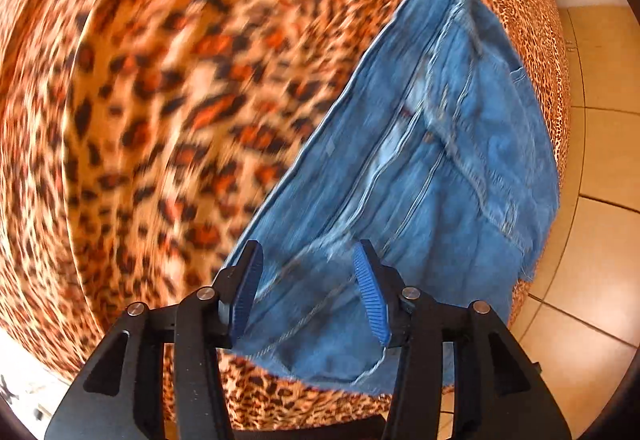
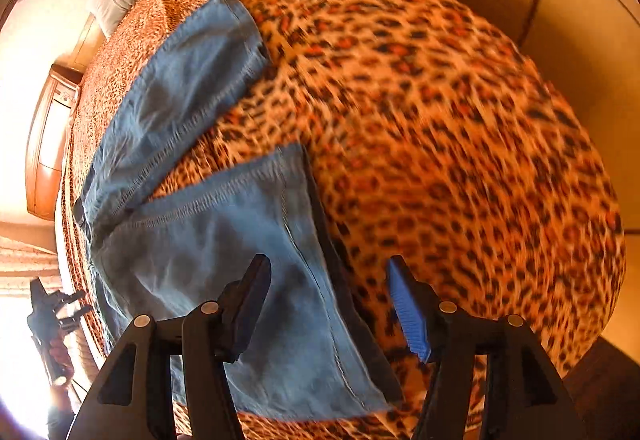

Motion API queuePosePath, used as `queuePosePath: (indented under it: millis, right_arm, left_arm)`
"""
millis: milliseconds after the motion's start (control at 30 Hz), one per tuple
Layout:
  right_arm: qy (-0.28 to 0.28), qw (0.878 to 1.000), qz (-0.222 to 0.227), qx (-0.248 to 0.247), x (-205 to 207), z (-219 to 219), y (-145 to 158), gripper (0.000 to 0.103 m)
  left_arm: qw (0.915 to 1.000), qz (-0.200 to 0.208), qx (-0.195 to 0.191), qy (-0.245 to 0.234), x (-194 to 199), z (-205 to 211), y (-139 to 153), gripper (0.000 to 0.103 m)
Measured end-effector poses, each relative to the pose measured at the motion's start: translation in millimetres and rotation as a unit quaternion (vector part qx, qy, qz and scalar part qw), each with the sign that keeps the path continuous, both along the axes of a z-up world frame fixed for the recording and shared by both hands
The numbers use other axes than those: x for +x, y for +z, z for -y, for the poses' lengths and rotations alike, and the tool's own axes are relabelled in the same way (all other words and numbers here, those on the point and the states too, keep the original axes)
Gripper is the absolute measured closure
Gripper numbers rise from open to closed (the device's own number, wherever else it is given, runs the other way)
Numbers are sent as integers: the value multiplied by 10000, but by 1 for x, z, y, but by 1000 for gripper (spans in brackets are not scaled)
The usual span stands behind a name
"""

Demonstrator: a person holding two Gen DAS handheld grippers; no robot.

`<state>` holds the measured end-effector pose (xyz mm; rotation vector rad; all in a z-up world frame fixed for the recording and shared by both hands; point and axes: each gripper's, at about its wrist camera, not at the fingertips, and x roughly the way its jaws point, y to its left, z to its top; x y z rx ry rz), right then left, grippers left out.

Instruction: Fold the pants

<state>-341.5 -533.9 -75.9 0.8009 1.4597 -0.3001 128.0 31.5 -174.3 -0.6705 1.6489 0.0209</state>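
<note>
While both claws hang parted above them, the jeans [image 1: 420,168] lie on the leopard-print bed [image 1: 152,128].
Left gripper [image 1: 308,294] and right gripper [image 2: 328,310] hold nothing; waist end near the bed's edge, legs spread apart.

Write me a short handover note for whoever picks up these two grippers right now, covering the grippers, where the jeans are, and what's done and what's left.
Left gripper: open, nothing gripped, above the waist end of the jeans.
Right gripper: open, nothing gripped, above the nearer leg end.
Jeans lie on the leopard-print bed cover, legs spread apart in a V, the other leg farther off.
Done: jeans laid out, both grippers free.
Left: no fold visible yet. Probably bring one leg over the other, then fold end to end.
</note>
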Motion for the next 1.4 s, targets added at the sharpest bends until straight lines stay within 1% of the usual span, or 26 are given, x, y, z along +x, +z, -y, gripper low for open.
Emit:
queuePosePath:
  millis: [67,133,200,233,333,367,433,467,533,633,733,767,800,833,867,900,933,967,1000,1033,1133,1200,1300,1333,1367,1400]
  right_arm:
    - [-225,9997,45,105,-15,-2,-4,42]
    - [-377,9991,68,166,-24,-3,-6,42]
    - [-473,9987,126,167,-32,-5,-3,42]
    - [-506,9985,136,178,-35,-5,-2,42]
    - [-550,9983,118,148,-50,-8,4,41]
    - [-542,9984,123,129,-55,-9,8,41]
    - [-558,9983,155,78,-67,-9,13,37]
    - [-588,9981,164,67,-71,-9,15,35]
    - [-684,9974,188,111,-81,-8,16,34]
    - [-810,9961,218,269,-91,-12,15,34]
    - [-884,9951,158,406,-92,-19,7,34]
    - [-951,9943,185,440,-93,-21,5,32]
    - [-1000,9938,237,431,-90,-22,4,27]
    - [-1058,9929,340,432,-90,-24,5,26]
    - [-1090,9919,467,460,-89,-26,6,26]
    - [-1072,9914,592,460,-84,-30,6,29]
    - [-958,9924,667,379,-80,-35,8,44]
    - [-788,9940,674,346,-75,-39,8,59]
    - [-641,9952,639,373,-67,-44,7,93]
    - [-587,9955,631,385,-64,-47,10,95]
    - [-567,9925,1028,333,-67,-50,40,95]
    - [-616,9919,1059,344,-81,-49,53,95]
    - [-727,9948,627,336,-105,-44,34,93]
    - [-738,9958,419,347,-109,-43,22,89]
    - [-839,9958,188,306,-112,-41,11,87]
    - [-952,9948,155,332,-115,-36,7,85]
  left_arm:
    - [9995,-105,-247,137,-33,-2,-3,57]
    - [9992,96,-399,-4,-54,4,4,57]
    - [9988,337,-289,-218,-62,14,17,55]
    - [9986,382,-240,-260,-66,18,22,55]
    - [9971,629,-410,87,-81,17,40,55]
    - [9961,758,-393,236,-88,14,47,55]
    - [9949,847,-232,492,-101,9,56,52]
    - [9941,871,-252,594,-107,3,56,51]
    - [9935,830,-217,743,-121,2,52,50]
    - [9945,612,-263,804,-115,2,23,48]
    - [9915,476,-538,1087,-108,6,-2,48]
    - [9893,546,-596,1213,-104,8,-3,46]
    - [9873,676,-584,1313,-97,1,-1,45]
    - [9867,780,-535,1325,-91,4,2,45]
    - [9878,829,-466,1233,-84,7,4,56]
    - [9906,795,-309,1066,-76,12,6,82]
    - [9929,720,-225,920,-66,12,4,88]
    - [9941,646,-151,861,-62,14,4,90]
    - [9947,584,-74,838,-61,15,7,91]
    - [9952,602,-34,774,-57,17,12,91]
    - [9943,842,21,655,-76,18,37,92]
    - [9945,759,16,715,-88,16,34,92]
    - [9965,374,230,717,-94,13,7,91]
    - [9962,283,217,799,-94,12,0,91]
    - [9958,260,171,862,-94,12,-1,91]
    - [9960,275,127,835,-96,10,4,90]
